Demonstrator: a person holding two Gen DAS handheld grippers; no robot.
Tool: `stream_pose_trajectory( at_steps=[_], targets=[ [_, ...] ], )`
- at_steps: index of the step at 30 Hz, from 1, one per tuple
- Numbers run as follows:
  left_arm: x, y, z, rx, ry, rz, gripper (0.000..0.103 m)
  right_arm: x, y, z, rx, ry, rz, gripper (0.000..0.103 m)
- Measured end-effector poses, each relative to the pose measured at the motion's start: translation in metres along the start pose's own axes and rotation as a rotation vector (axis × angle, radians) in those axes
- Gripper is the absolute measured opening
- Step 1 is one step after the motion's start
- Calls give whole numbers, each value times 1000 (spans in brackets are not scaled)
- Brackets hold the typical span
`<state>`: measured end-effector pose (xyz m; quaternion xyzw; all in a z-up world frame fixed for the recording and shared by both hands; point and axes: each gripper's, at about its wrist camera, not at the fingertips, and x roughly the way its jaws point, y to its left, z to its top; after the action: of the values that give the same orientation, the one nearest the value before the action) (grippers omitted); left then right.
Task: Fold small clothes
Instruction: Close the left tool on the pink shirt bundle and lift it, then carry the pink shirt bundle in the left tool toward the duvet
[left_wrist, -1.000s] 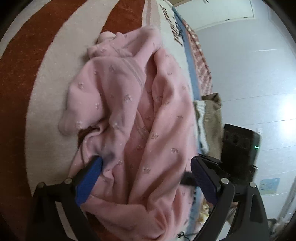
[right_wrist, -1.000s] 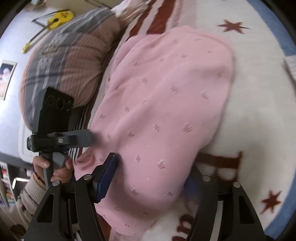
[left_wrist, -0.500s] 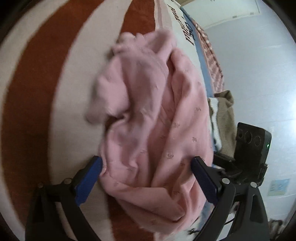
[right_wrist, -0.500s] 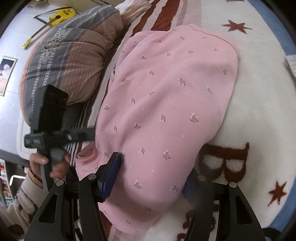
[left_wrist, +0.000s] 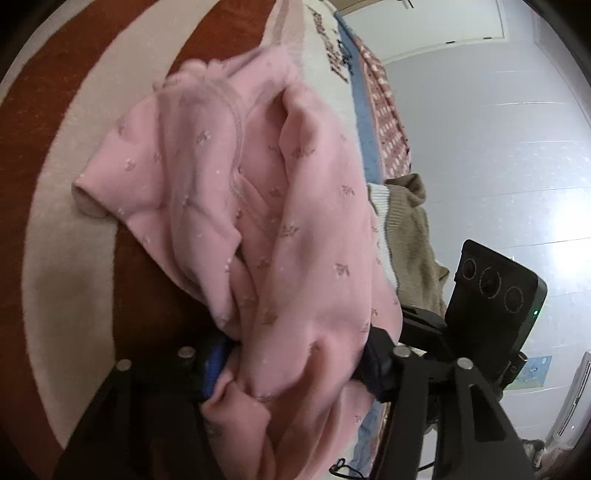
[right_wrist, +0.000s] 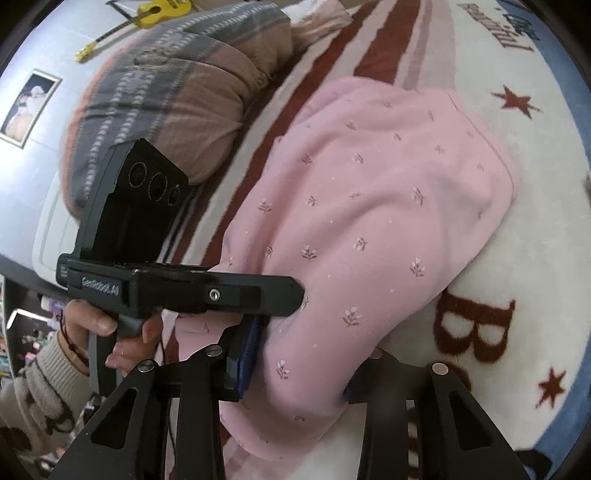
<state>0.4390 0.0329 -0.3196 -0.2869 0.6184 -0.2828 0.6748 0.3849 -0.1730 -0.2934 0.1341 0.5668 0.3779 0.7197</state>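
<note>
The pink garment (left_wrist: 288, 229) (sprigged with tiny flowers) is lying bunched on a striped blanket (left_wrist: 74, 236) printed with stars and letters. The left gripper (left_wrist: 295, 363) is pinching a thick fold of it between blue pads. The right gripper (right_wrist: 295, 373) is clamping another bundled edge. A beige knit (left_wrist: 410, 236) is sitting beside the garment, and a striped pillow (right_wrist: 173, 92) is lying behind.

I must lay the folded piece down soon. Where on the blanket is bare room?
Free: the white blanket right of the pink garment, around the brown letter B and the stars. Crowded: left of the garment, where the striped pillow and the left tongs stand close.
</note>
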Motion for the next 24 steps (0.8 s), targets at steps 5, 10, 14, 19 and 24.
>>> stream_pose_trajectory(
  at_steps=[5,10,14,19,24],
  targets=[
    [-29,-30,-20,49,-25,29,51,-21,27,-9,-61,-22,1,28],
    [-77,-56,-49,56,-69,43,51,-48,70,-18,-126,-44,31,28],
    [-126,-68,-75,48,-111,85,51,-58,115,-24,-183,-47,66,28],
    [-195,-76,-102,36,-179,140,51,-58,177,-24,-245,-55,126,28],
    [-267,-71,-136,21,-231,190,51,-45,249,-24,-303,-56,190,28]
  ],
)
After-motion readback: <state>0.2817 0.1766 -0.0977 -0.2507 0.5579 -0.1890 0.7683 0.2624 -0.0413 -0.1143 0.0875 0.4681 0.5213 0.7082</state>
